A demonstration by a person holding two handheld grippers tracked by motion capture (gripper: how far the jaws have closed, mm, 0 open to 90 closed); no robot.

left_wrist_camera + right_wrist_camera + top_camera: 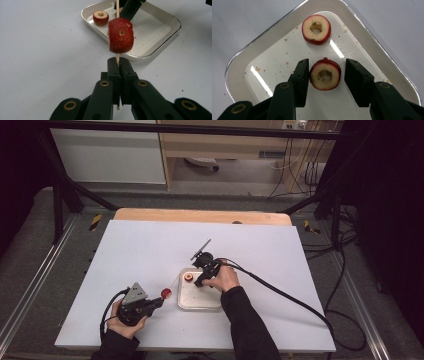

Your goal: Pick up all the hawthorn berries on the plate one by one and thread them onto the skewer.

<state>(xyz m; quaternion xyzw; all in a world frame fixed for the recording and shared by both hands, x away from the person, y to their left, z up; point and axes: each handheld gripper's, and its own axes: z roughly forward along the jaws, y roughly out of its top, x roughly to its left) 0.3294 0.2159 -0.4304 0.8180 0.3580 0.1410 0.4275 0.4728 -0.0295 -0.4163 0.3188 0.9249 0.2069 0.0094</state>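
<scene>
Found a shallow metal tray (274,27) lying flat on the white bench (150,250), near its middle, with rounded corners and a pale, glossy floor. Counted two cored fruit slices inside, both red-skinned, pale-fleshed and lying cut face up with a hole through the centre. Saw the farther slice (316,29) close to one corner of the tray and the nearer slice (325,75) towards the middle of the floor, the two apart from each other. Noted small brown crumbs (287,51) scattered over the tray floor around them.

Found the right tongs (326,65) lowered into the tray and standing apart, one jaw on either side of the nearer slice. Saw one jaw right against the slice's skin and a clear gap between the other jaw and the slice, so no clamp on it.

Found the left tongs (119,62) outside the tray, above the bare bench just beside its near edge, pressed together on a thin wooden skewer (117,56). Saw the skewer running out beyond the jaw tips towards the tray and passing through a threaded piece (121,36) of the same red fruit, a little way past the tips and clear of the bench. Could not tell from the gripper view where the skewer's far end stopped.
</scene>
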